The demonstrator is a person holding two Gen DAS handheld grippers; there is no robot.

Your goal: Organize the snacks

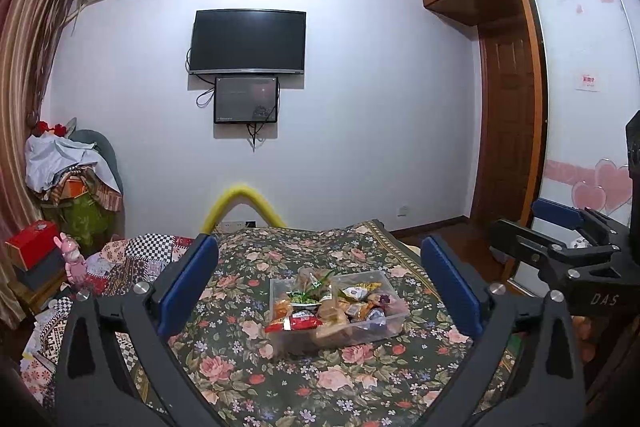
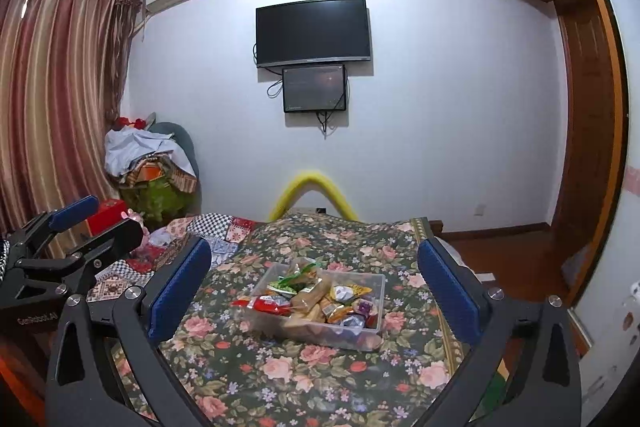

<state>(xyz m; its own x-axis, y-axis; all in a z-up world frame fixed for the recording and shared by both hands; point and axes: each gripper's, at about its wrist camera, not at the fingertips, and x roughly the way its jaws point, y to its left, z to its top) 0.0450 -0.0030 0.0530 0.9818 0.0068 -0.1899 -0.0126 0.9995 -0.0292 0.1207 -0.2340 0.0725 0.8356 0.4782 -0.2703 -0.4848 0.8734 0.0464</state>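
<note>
Both tools stand with their jaws spread wide and nothing between the blue pads. The left tool [image 1: 320,287] and the right tool [image 2: 316,287] hang side by side above the near part of the bed [image 1: 360,379], aimed slightly downward and clear of everything on it. In the left wrist view the right tool shows at the right edge; in the right wrist view the left tool shows at the left edge, also spread open.

The clear plastic bin [image 1: 394,327] sits ahead of each tool, roughly centred between its fingers but well beyond the tips, resting on the floral bedspread. It appears to be split into two compartments, though the divider is hard to make out through the packets. Wrapped snacks [image 1: 344,311] fill it: a red packet [image 1: 294,323] hangs over the nearer left wall, green ones lie at the back, and yellow and purple ones are on the right side.

No loose snack is visible on the bedspread, so the sorting looks done or nearly done, and the wide, empty jaws held back from the bin fit a release and retreat. The bin stands level on the soft cover, away from the edges of the bed, where it is unlikely to tip. The overhanging red packet is the one item that could slip out.
</note>
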